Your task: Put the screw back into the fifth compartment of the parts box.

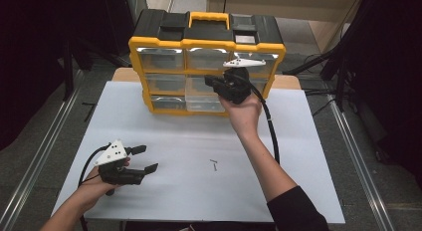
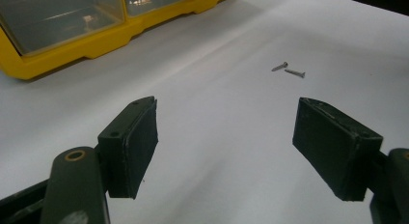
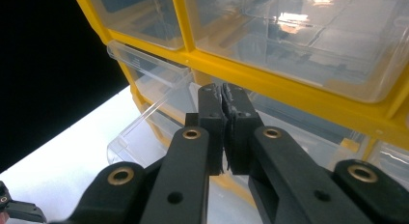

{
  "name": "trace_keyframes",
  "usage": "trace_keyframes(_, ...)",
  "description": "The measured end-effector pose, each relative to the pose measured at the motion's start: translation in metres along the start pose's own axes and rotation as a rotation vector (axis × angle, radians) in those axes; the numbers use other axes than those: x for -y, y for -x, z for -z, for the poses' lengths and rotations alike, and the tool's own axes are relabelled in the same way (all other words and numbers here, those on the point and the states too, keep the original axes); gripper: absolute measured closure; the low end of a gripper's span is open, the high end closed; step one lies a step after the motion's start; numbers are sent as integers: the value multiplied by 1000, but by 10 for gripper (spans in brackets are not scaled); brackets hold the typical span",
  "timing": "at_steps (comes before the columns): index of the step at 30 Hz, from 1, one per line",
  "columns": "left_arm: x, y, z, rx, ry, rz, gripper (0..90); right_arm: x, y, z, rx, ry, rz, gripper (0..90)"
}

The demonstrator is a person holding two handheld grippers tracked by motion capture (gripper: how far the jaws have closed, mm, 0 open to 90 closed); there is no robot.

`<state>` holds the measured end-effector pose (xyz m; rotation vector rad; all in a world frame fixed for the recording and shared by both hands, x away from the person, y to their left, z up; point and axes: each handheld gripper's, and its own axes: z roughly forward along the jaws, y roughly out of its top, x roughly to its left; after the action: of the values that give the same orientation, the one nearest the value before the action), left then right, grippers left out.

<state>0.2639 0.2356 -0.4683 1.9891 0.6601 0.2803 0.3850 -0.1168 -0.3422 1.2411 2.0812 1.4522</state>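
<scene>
High view: your left gripper (image 1: 146,159) rests near the desk's (image 1: 308,191) front-left corner, its jaws standing well apart with nothing between them. Two small screws (image 1: 214,164) lie on the bare white surface toward the middle of the front half, to the right of that gripper and apart from it. Further right, at the back edge, your right gripper (image 1: 211,82) has its jaws pressed together at the front of the yellow drawer organizer (image 1: 206,43), against the clear drawer (image 3: 144,132) pulled partly out in the middle column.

grippers: black (image 1: 145,159) | plates: grey | cables: black | sleeve: apparently dark (image 1: 298,211)
</scene>
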Motion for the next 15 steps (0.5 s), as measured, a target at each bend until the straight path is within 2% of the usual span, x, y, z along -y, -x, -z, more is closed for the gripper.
trace_keyframes(10,0,0,0,2,0,0,241,0,-1,-1,-6,3,2,871)
trace_keyframes(15,0,0,0,2,-1,-1,241,0,-3,4,-36,17,1,623)
